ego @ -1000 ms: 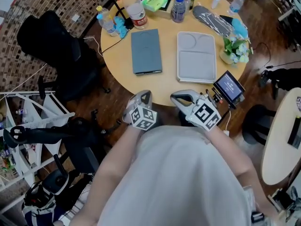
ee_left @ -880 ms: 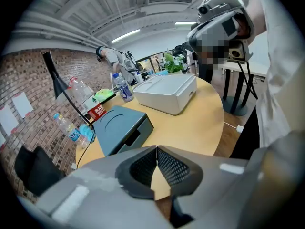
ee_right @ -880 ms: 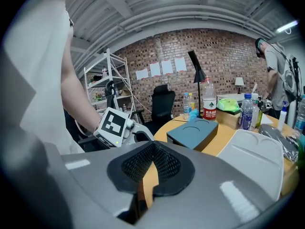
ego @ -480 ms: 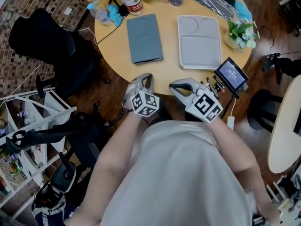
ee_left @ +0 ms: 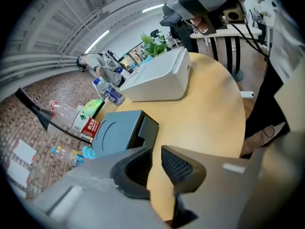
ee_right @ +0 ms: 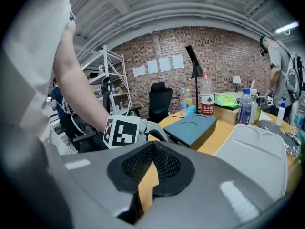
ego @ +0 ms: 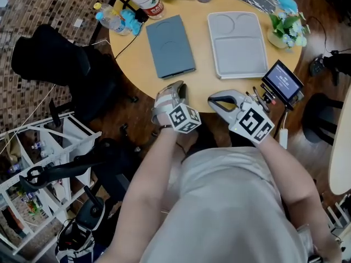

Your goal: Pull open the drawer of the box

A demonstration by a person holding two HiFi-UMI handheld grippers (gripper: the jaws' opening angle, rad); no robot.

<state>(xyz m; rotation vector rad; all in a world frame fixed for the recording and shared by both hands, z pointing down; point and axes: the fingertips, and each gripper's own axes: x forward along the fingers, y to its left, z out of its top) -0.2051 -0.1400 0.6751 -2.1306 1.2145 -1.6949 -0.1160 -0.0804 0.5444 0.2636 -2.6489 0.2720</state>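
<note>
- Grey-blue box (ego: 170, 45) lies flat on the round wooden surface (ego: 134, 70), left of a white tray-like box (ego: 237, 44). Its near end, w/ a dark recess seen in the left gripper view, faces the person. Drawer looks shut.
- Vs a sec ago: the surface sits closer in the head view, so the person has moved in. Both tongs are now right at the surface's near edge.
- Now the left tongs (ego: 176, 87), pressed together a moment back, are spreading. Pads are apart w/ nothing btw them, aimed roughly at the box's near end but not yet up to it.
- Meanwhile the right tongs (ego: 215, 99) are pressed together, empty, and pointed across the surface.
- Meaning: prob. approach stage. The left tongs seem to be readying for the drawer front; no contact yet, pull not begun.
</note>
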